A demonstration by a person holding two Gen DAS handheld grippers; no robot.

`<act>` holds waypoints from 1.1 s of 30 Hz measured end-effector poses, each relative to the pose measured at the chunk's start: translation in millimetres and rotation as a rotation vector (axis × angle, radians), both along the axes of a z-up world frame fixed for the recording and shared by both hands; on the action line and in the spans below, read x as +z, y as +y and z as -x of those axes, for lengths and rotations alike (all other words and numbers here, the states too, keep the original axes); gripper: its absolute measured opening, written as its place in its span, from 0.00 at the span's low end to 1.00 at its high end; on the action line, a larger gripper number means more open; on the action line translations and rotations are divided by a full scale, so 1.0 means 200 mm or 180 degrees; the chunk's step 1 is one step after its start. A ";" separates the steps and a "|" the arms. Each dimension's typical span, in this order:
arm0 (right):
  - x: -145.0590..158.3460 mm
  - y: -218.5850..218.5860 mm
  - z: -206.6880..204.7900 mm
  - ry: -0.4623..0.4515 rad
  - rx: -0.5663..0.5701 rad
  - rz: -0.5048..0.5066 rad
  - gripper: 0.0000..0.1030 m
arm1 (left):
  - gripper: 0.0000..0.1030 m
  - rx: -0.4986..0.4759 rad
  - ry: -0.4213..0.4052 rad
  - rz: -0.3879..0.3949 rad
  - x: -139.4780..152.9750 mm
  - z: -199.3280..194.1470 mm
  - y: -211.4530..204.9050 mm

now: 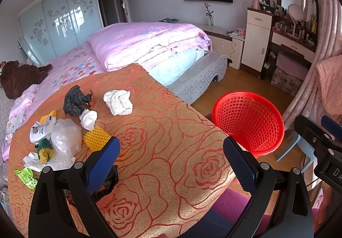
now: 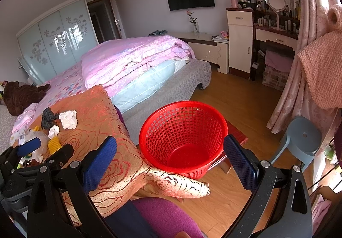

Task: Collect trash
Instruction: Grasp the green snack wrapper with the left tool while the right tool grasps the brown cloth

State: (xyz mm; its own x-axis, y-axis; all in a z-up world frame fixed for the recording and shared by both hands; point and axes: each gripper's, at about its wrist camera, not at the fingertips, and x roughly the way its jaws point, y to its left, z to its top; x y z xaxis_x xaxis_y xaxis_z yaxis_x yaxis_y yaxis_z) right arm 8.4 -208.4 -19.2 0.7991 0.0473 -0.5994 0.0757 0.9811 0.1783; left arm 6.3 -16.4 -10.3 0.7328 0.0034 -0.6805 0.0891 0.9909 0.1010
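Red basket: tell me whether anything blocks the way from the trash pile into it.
Nothing visible does. The red basket stands open-topped and empty beside the table's edge, and bare rose-patterned cloth lies between it and the trash pile. Both the left gripper and right gripper are open and empty.

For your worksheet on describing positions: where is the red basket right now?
The red basket sits empty at centre in the right wrist view, on a low wooden stand beside the rose-patterned cloth, with the grey stool to its right.
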 end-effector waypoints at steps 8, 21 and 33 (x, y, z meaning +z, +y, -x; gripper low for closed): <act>-0.03 0.04 0.01 0.0049 0.0084 -0.0004 0.95 | 0.91 0.0102 0.0056 0.0092 0.01 0.01 0.09; -0.04 0.27 -0.03 0.0191 0.0608 0.0118 0.95 | 0.91 0.0642 0.0046 0.0242 0.10 0.06 0.52; -0.03 0.66 -0.08 0.0308 0.1644 0.0060 0.95 | 0.91 0.1573 -0.0068 0.0400 0.17 0.22 1.19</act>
State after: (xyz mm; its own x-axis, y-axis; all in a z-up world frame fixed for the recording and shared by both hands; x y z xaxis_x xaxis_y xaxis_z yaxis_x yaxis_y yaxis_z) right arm 24.1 -77.0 -25.7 0.6153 0.4089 -0.6739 -0.4034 0.8978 0.1765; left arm -37.2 222.5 24.2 0.6781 0.2722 -0.6827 -0.3941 0.9187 -0.0251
